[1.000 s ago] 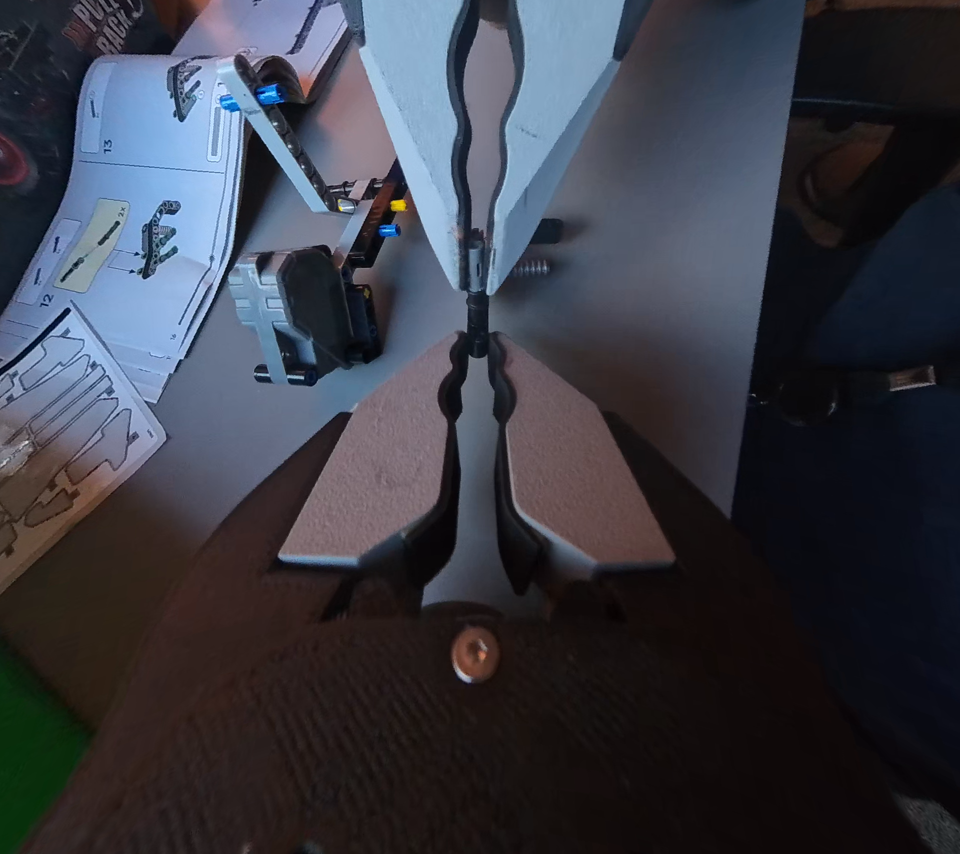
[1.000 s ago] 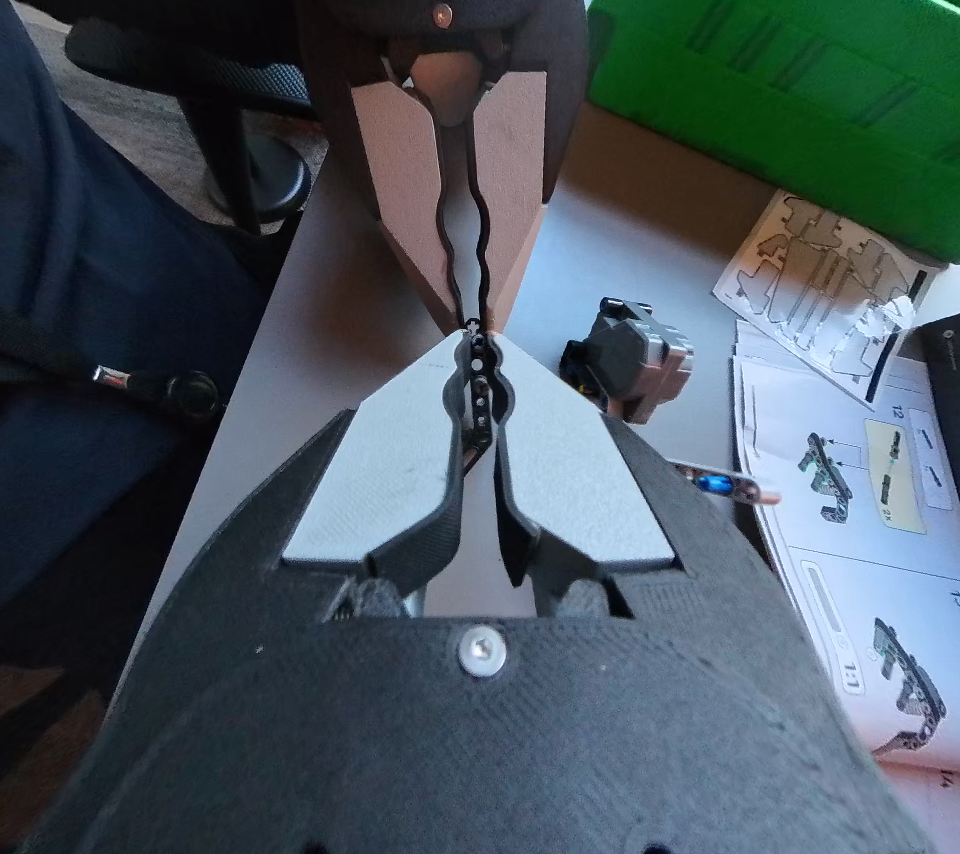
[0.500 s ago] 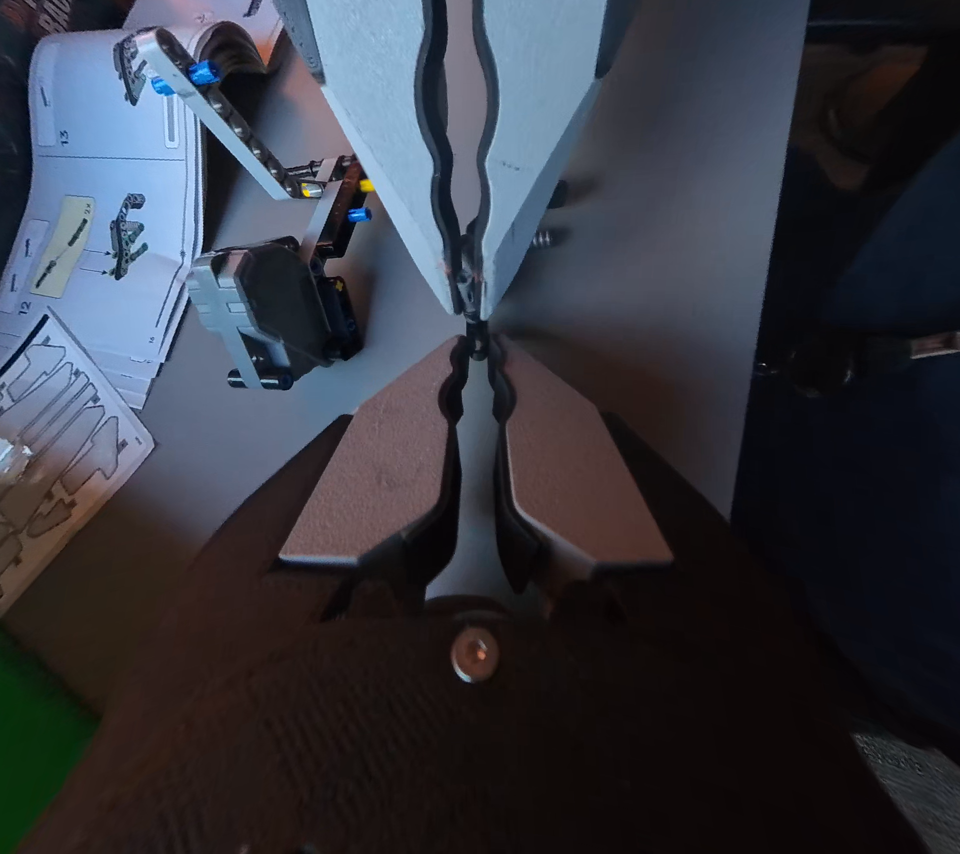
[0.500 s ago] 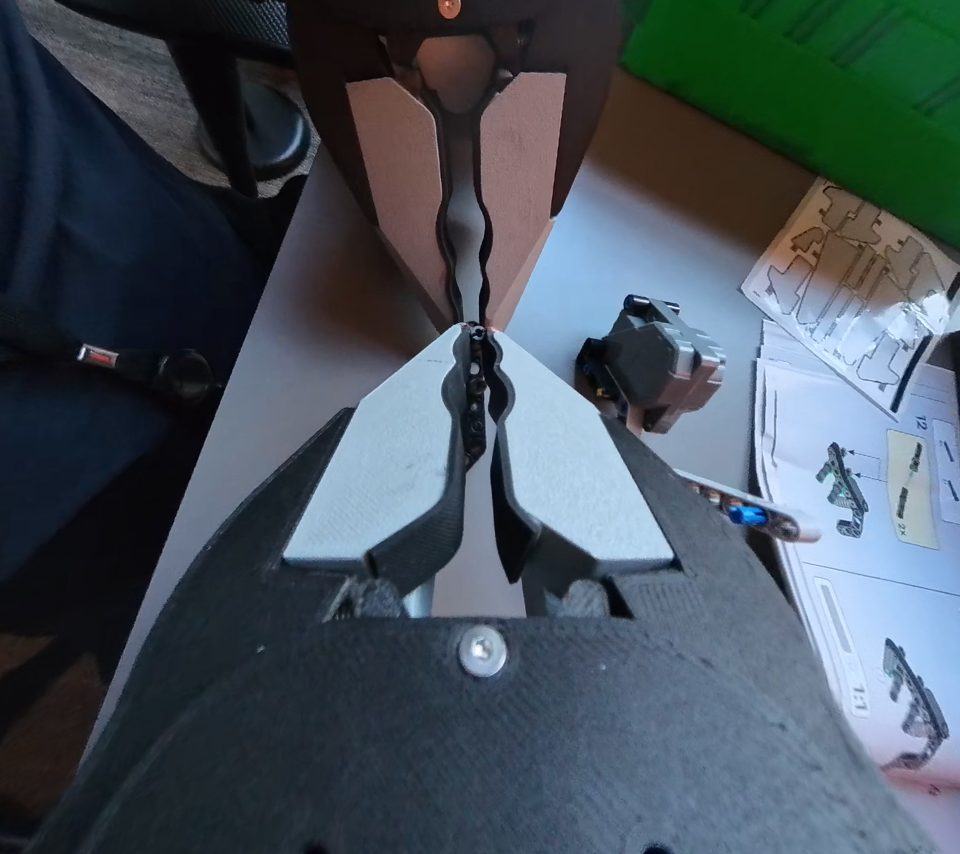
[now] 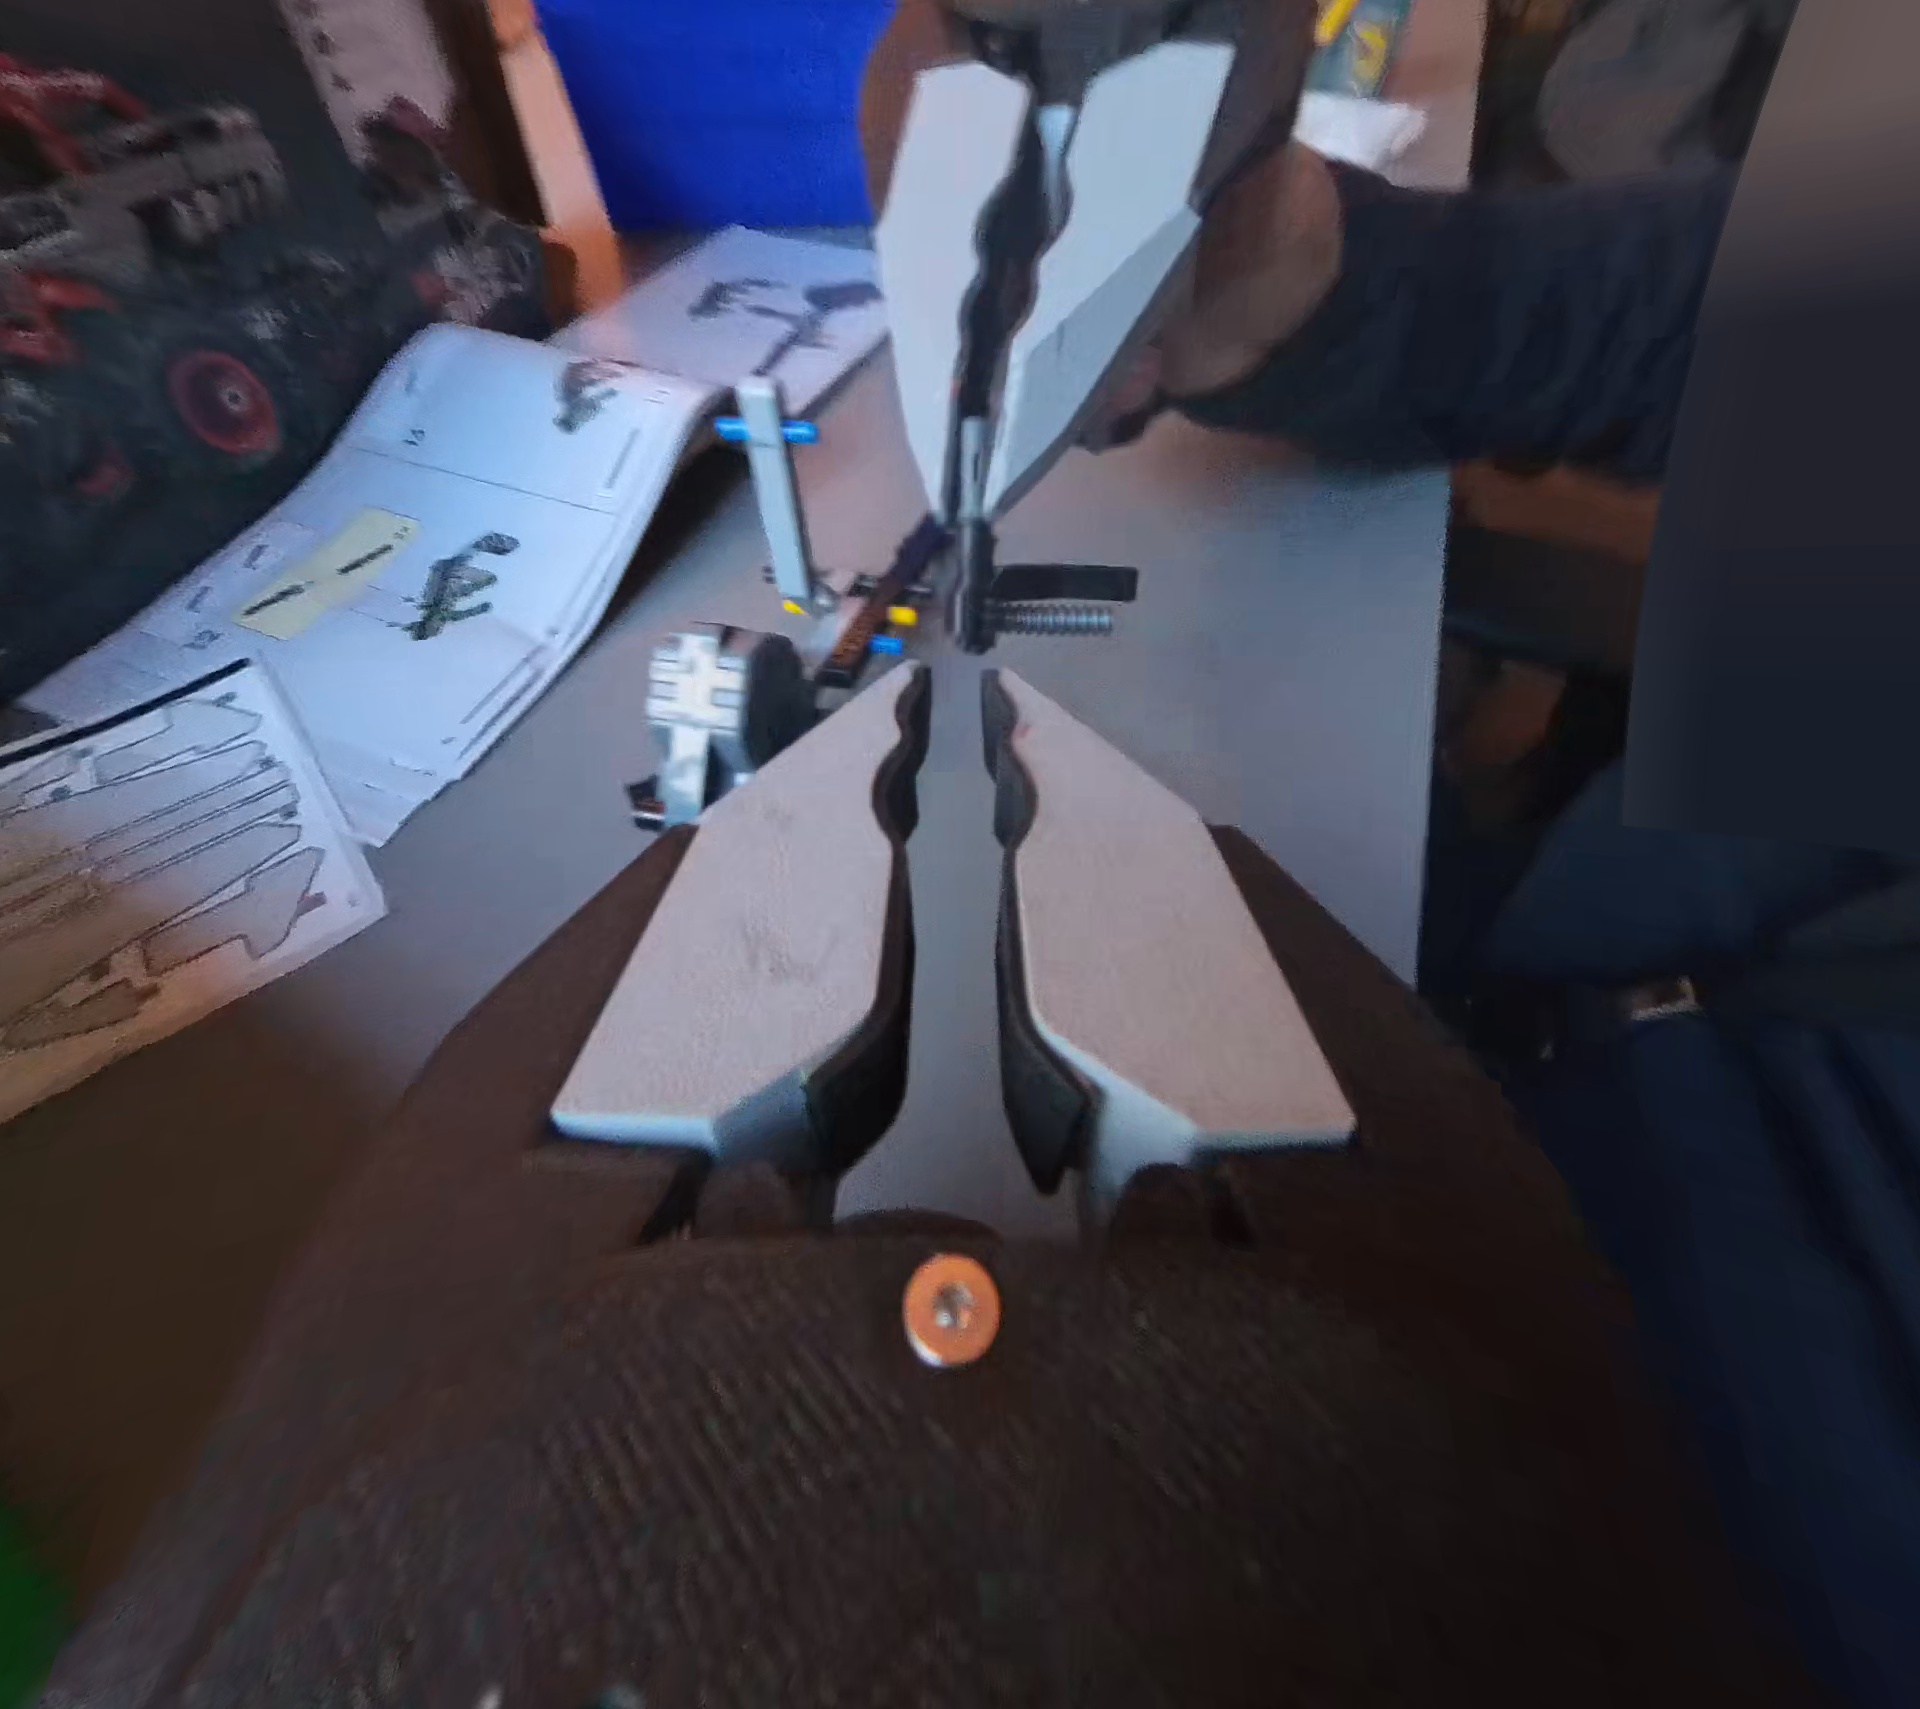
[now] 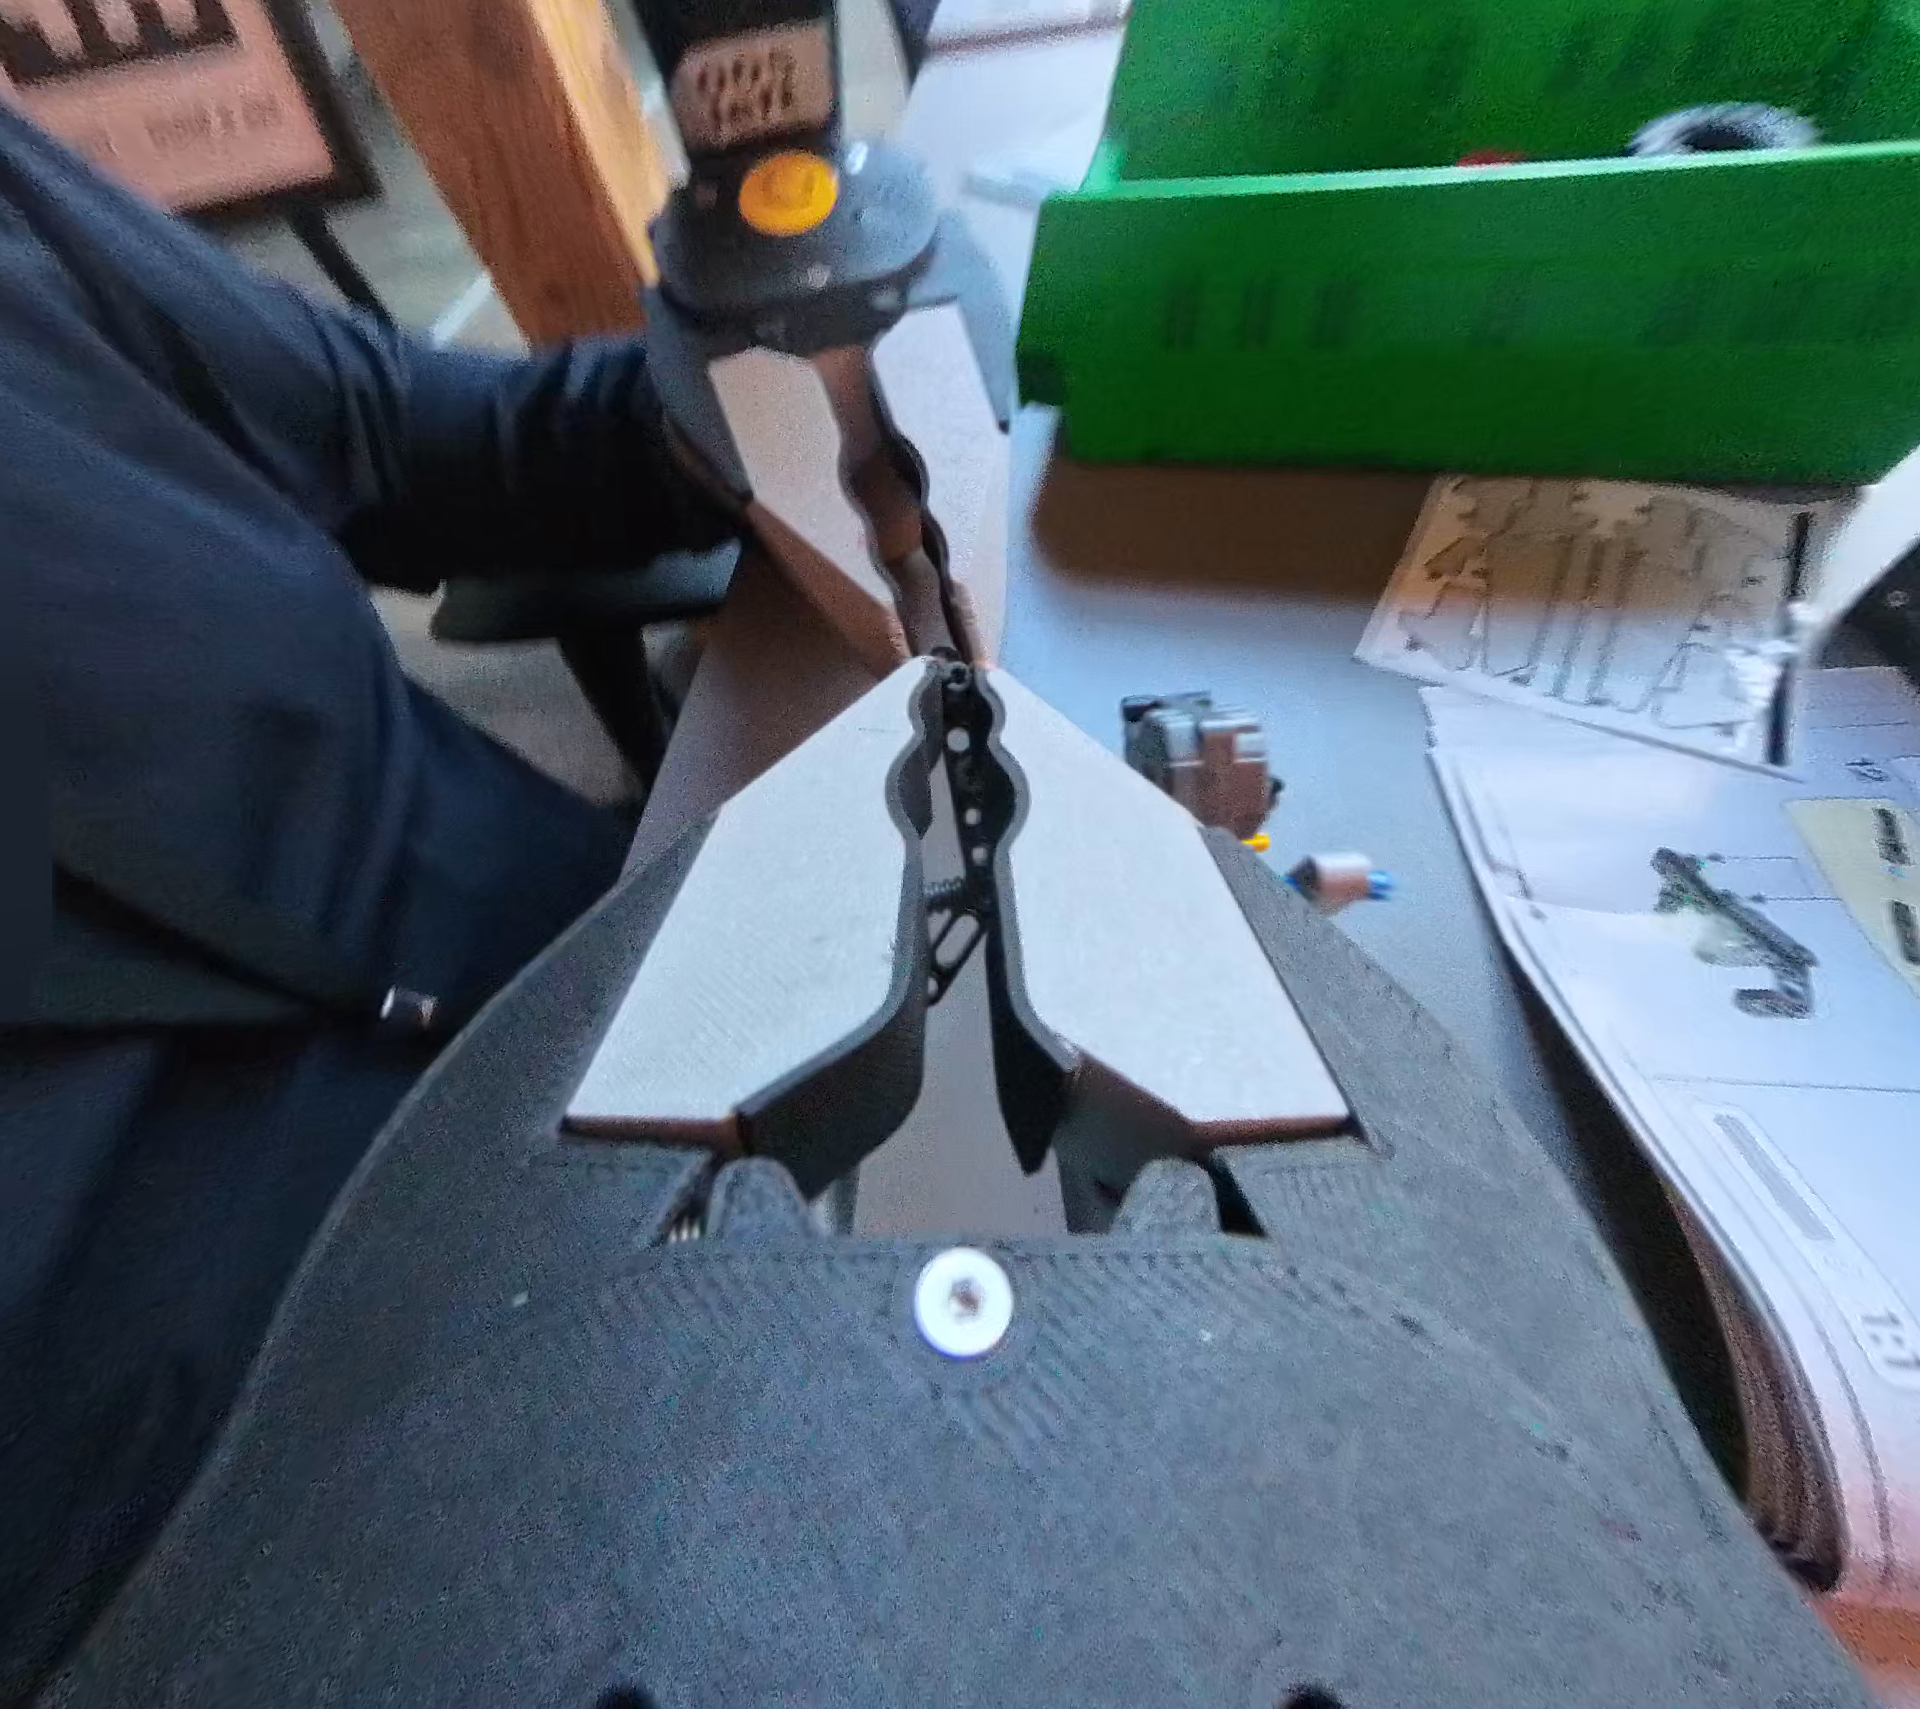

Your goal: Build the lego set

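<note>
left gripper (image 5: pixel 948 672): seen with a clear gap between its tips, nothing pinched, hovering over the table (image 5: pixel 1247 724); in the right wrist view it's mostly turned edge-on and blurred, so not much can be read there
right gripper (image 6: pixel 961 672): clamped on a thin black beam (image 6: pixel 971 812), tips pressed on its upper end
beam: holes can be made out along it; lower end is lost in shadow between the fingers; from the left wrist view only a narrow edge below the right gripper's tips is seen, hard to make out
spring (image 5: pixel 1055 620): lying on the table near its right edge, just beside a black pin (image 5: pixel 1065 584); whether they're joined to the beam can't be told
motor block (image 5: pixel 717 729): grey and black, mid-table, partly hidden behind the left gripper's finger
grey beam (image 5: pixel 779 496): standing up from the small build, blue pins through its top, base blurred
manual (image 5: pixel 436 537): open, toward the table's left edge, pages smeared by blur
sticker sheet (image 5: pixel 135 838): cut off at the left edge
green bin (image 6: pixel 1455 309): at the table's far side in the right wrist view, contents barely visible
box (image 5: pixel 156 257): dark, printed, cut off left
</note>
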Available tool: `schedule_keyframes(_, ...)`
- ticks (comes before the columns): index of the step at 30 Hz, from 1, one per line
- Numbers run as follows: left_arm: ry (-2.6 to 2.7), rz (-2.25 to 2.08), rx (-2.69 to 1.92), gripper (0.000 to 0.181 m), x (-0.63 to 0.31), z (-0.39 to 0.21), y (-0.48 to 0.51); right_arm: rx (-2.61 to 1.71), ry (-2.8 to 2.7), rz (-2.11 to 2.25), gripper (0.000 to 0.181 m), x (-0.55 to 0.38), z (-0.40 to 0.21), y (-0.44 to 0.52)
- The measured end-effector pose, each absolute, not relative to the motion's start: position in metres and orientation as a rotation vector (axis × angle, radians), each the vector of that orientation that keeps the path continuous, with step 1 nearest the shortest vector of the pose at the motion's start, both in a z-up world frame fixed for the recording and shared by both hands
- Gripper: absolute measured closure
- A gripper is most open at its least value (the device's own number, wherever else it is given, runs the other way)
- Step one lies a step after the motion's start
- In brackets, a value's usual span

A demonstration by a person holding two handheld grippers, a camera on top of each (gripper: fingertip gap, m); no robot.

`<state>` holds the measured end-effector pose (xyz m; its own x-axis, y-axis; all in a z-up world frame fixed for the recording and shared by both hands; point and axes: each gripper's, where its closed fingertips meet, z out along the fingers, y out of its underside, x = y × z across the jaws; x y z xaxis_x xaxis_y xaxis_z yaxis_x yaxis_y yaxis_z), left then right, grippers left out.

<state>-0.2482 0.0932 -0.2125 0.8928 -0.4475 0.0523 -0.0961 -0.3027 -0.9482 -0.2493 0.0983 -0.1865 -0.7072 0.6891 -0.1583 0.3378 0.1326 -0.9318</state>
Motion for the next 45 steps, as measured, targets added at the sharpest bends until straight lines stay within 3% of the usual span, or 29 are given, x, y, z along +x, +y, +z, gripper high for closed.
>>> schedule_keyframes(6,0.306,-0.408,-1.72,0.152,-0.248,-0.189,0.099,-1.08,-1.852,2.005,0.181,-0.251,-0.16,0.104)
schedule_keyframes(9,0.272,-0.462,-1.618,0.171,-0.247,-0.174,0.1,-1.072,-1.815,2.006,0.181,-0.253,-0.161,0.102)
schedule_keyframes(13,0.255,-0.56,-1.602,0.176,-0.242,-0.173,0.102,-1.036,-1.73,2.072,0.181,-0.253,-0.15,0.101)
schedule_keyframes(28,0.323,-0.535,-1.597,0.177,-0.246,-0.174,0.104,-0.939,-1.919,1.8,0.18,-0.247,-0.17,0.105)
schedule_keyframes(41,0.35,-0.579,-1.655,0.177,-0.248,-0.182,0.1,-0.899,-1.99,1.694,0.166,-0.245,-0.18,0.103)
schedule_keyframes(45,0.391,-0.541,-1.689,0.177,-0.243,-0.188,0.102,-0.901,-1.99,1.682,0.177,-0.245,-0.18,0.103)
